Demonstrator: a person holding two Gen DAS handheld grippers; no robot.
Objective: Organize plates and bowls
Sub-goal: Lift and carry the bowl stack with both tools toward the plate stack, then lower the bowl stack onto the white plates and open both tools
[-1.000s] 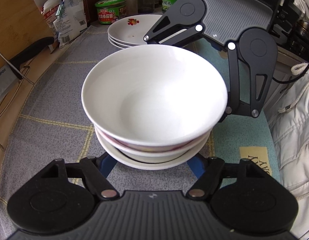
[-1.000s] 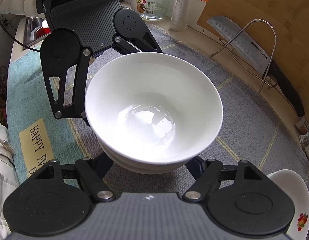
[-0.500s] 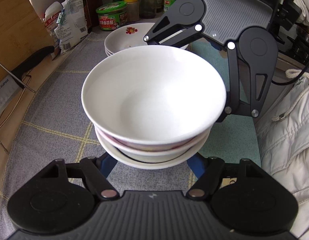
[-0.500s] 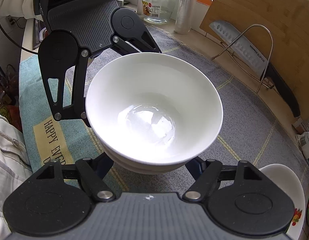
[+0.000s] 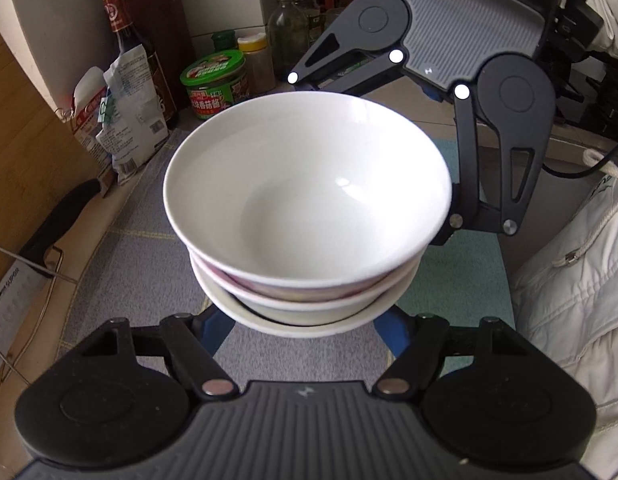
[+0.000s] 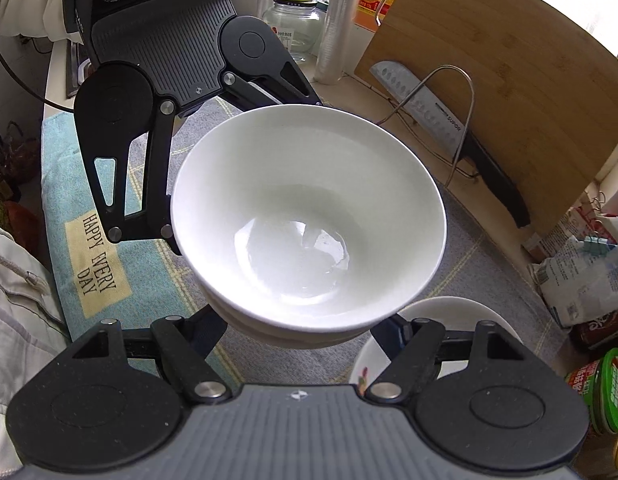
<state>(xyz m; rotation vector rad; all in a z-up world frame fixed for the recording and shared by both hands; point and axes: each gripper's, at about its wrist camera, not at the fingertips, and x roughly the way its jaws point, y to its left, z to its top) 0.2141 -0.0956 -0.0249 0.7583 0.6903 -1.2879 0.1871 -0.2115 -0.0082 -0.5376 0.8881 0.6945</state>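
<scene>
- Bamboo cutting board (image 5: pixel 25 128) stands at the far left of the left wrist view, with a black-handled knife (image 5: pixel 53 220) in a wire rack in front of it.
- Next along, a torn paper packet (image 5: pixel 125 112) and a green-lidded tub (image 5: pixel 217 84) sit at the back of the grey checked mat (image 5: pixel 149 276).
- In the middle, the stack of bowls (image 5: pixel 309 208), white and nested three deep, is held up above the mat between the two tools.
- Left gripper (image 5: pixel 305 326) has its blue fingers (image 5: pixel 215 330) spread wide to either side of the lowest bowl, pressing its near wall.
- Right gripper (image 6: pixel 305 326) faces it from the opposite side, its fingers equally wide apart and closed against the same stack.
- In the right wrist view, a teal "HAPPY EVERY DAY" mat (image 6: pixel 93 248) lies at left.
- Further right, just beside the stack, are stacked plates (image 6: pixel 441 320) with a floral print, partly hidden by the right gripper's finger.
</scene>
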